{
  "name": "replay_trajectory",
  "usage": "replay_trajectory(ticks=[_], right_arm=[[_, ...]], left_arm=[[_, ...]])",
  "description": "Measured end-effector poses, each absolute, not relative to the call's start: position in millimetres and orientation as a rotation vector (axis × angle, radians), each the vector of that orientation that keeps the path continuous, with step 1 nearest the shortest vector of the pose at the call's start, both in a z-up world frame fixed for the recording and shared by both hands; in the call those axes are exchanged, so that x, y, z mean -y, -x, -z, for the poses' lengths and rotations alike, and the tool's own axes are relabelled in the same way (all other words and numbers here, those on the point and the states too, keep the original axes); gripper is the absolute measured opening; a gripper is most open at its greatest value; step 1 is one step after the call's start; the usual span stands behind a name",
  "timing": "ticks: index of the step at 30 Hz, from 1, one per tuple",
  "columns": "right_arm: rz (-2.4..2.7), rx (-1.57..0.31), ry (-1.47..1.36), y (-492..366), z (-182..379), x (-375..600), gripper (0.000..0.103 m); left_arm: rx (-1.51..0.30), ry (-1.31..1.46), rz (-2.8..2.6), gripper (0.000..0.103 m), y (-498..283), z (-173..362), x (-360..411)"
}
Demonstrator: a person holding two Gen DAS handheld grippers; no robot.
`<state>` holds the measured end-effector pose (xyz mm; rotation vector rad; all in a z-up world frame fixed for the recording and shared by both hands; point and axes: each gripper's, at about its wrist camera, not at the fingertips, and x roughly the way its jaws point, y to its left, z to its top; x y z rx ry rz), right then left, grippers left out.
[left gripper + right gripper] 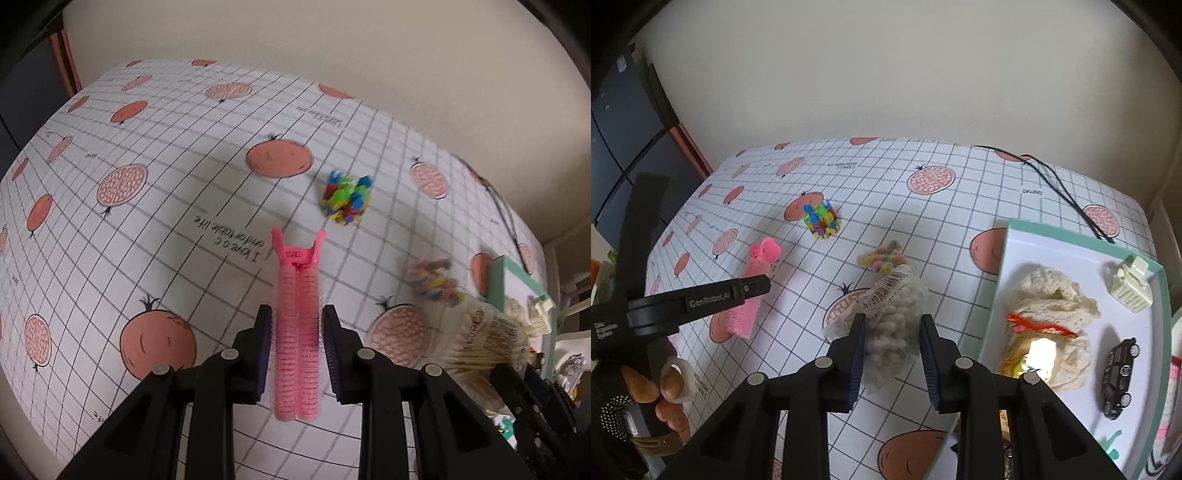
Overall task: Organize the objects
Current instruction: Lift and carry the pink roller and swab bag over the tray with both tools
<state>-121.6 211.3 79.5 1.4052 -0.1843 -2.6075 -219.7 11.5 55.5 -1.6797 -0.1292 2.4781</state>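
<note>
A pink hair-roller clip runs lengthwise between my left gripper's pads, which press on both its sides. In the right wrist view the same clip slants over the tablecloth under the left gripper. My right gripper is shut on a clear bag of cotton swabs; in the left wrist view this bag looks blurred. A multicoloured cluster of small clips and a pastel braided piece lie loose on the cloth.
A teal-rimmed white tray at the right holds a cream knitted cloth, a cream claw clip and a black toy car. A black cable crosses the far right corner. A gloved hand holds the left gripper.
</note>
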Motion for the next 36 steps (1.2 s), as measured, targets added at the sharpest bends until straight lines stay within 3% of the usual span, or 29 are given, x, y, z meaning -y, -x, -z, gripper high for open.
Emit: replay_trajectory(ticks=[24,36], right_arm=[[2.8,0.392,-1.275,101.6,-118.6,-311.0,0.03],[2.863,0.467,-1.282,88.6,-116.1,-357.5,0.03]], left_arm=[[0.121,1.323,-2.311,0.028,174.6,-142.1,-111.7],[0.064,1.236,-2.233,0.028,149.2,-152.5,-157.3]])
